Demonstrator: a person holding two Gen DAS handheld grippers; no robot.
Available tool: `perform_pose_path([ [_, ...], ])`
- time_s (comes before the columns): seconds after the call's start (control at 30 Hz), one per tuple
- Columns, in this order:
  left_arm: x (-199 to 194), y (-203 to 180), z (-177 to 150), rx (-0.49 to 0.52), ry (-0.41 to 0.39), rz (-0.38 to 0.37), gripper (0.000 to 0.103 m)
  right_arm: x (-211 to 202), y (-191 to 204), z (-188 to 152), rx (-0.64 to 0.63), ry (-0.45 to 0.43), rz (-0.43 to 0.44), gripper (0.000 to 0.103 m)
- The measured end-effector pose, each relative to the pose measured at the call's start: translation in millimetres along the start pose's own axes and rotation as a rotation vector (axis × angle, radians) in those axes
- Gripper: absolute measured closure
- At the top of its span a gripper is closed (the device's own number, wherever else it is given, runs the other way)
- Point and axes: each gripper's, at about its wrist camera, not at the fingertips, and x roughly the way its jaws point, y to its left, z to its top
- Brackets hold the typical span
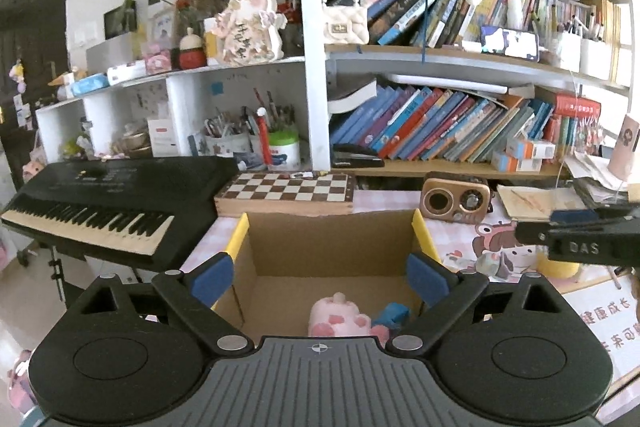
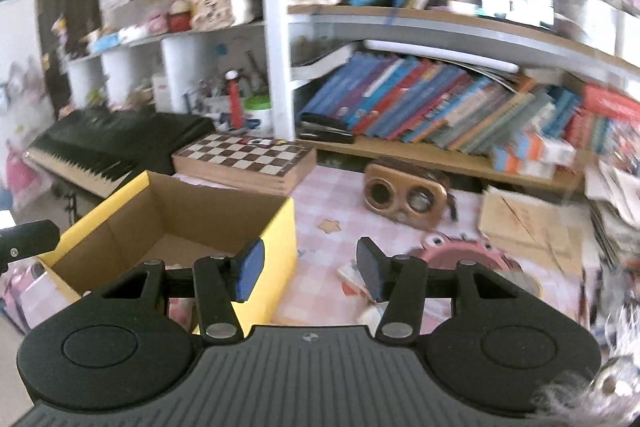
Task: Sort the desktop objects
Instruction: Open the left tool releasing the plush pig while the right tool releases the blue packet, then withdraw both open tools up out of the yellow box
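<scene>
An open cardboard box (image 1: 328,239) with yellow outer sides stands on the pink checked desk. On its floor lie a pink plush toy (image 1: 340,315) and a small blue object (image 1: 394,313). My left gripper (image 1: 320,279) hangs over the box's near side, open wide, with nothing between its blue pads. In the right wrist view the box (image 2: 280,251) is at the left. My right gripper (image 2: 310,273) is open beside its yellow corner, over the desk, and holds nothing. Small pink and white scraps (image 2: 348,277) lie under it. A round pink cartoon item (image 2: 460,255) is just beyond.
Behind the box sit a chessboard case (image 1: 288,191) and a wooden radio (image 1: 456,197). A black keyboard (image 1: 100,203) stands to the left. Crowded bookshelves (image 1: 440,131) fill the back. Papers and a notebook (image 2: 532,223) pile up at the right.
</scene>
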Motion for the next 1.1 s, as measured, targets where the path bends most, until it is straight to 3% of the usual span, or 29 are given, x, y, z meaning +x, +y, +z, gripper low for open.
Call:
perform_pose_path([
  [0.27,-37,-2,-27,-0.029,0.007,-0.007,0.007,-49,5,-42,0.07,-0.006,-0.091,0.054],
  [0.7,-86,-11,-71,-0.037,0.046,-0.019,0.007,-118,23,-112,0.104,0.037,-0.16,0.051],
  [0.97,-105,-16,-100,-0.06,0.096,-0.029,0.007,-143,38,-143,0.1,0.058,-0.166,0.05],
  [1.1,-111,-22,-114,-0.058,0.134,-0.049,0.007,-154,45,-157,0.105,0.081,-0.139,0.044],
])
